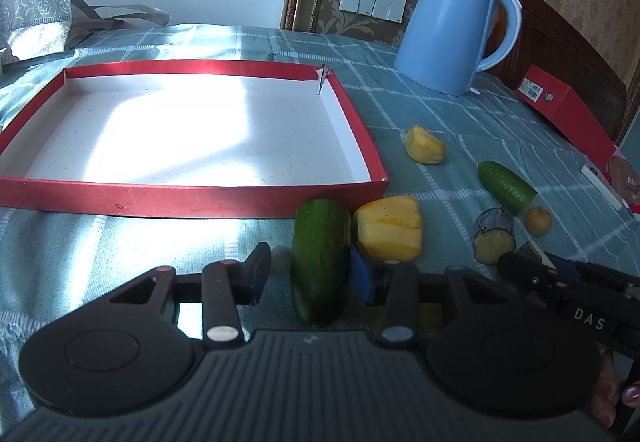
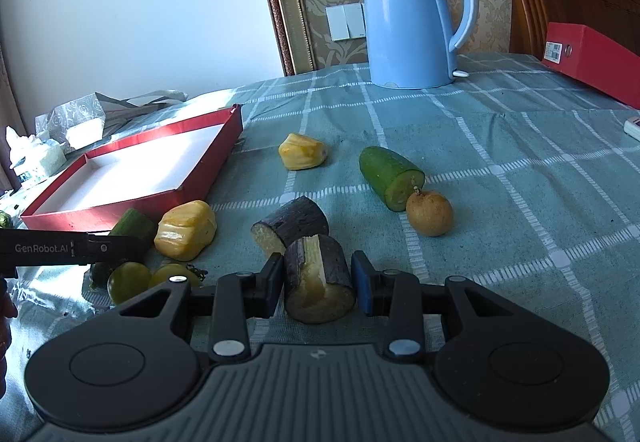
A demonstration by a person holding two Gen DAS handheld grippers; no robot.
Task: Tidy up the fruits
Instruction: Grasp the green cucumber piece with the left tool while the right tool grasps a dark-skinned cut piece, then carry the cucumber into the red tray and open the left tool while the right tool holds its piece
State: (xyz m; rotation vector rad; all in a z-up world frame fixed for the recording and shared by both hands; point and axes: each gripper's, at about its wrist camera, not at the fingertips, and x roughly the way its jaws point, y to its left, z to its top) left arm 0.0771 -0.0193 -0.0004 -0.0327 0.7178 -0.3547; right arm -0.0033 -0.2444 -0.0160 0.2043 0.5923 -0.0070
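- Left gripper (image 1: 310, 274) spread wide around a cucumber piece (image 1: 320, 258) at lower centre of the left view; right pad looks against its side, left finger apart, so not yet clamped.
- Right gripper (image 2: 318, 284) bracketing a dark-skinned cane chunk (image 2: 318, 282) at lower centre of the right view; pads just beside it, a sliver of gap showing, not squeezing.
- Both pieces probably straddled this way for a lift toward the red tray (image 1: 192, 198), sitting empty at upper left.
- Crowding the left grab: a yellow fruit piece (image 1: 390, 228) touching or just beside the cucumber.
- Scattered across the checked cloth (image 2: 500, 146): second cane chunk (image 2: 292, 224), second cucumber piece (image 2: 390, 176) against a small brown fruit (image 2: 429, 213), another yellow piece (image 2: 301, 151), two green grapes (image 2: 129, 280) lower left.
- Blue kettle (image 2: 408, 18) well back, out of the way.
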